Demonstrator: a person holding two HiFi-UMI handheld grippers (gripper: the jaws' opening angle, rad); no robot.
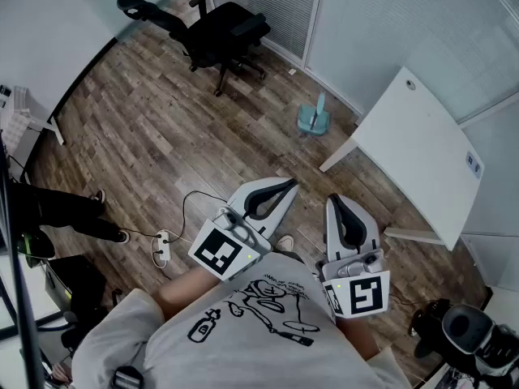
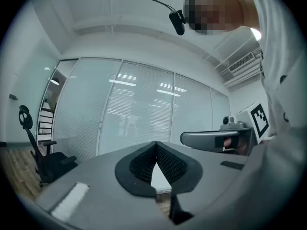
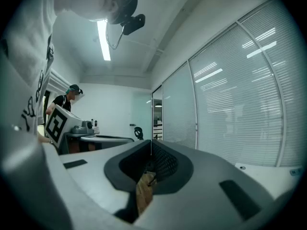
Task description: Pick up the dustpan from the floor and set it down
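A small teal dustpan (image 1: 313,118) stands on the wood floor, handle up, near the corner of the white table; neither gripper view shows it. I hold both grippers level, close to my body and well short of the dustpan. The left gripper (image 1: 288,186) has its jaws together with nothing between them; in the left gripper view its tips (image 2: 156,143) meet against the glass wall. The right gripper (image 1: 336,202) is likewise shut and empty, its tips (image 3: 151,141) closed in the right gripper view.
A black office chair (image 1: 215,27) stands at the far side of the room. The white table (image 1: 422,148) slants along the right. A power strip (image 1: 162,248) with its cable lies on the floor at left, near a person's legs (image 1: 73,209). Blinded glass partitions (image 2: 139,109) close off the room.
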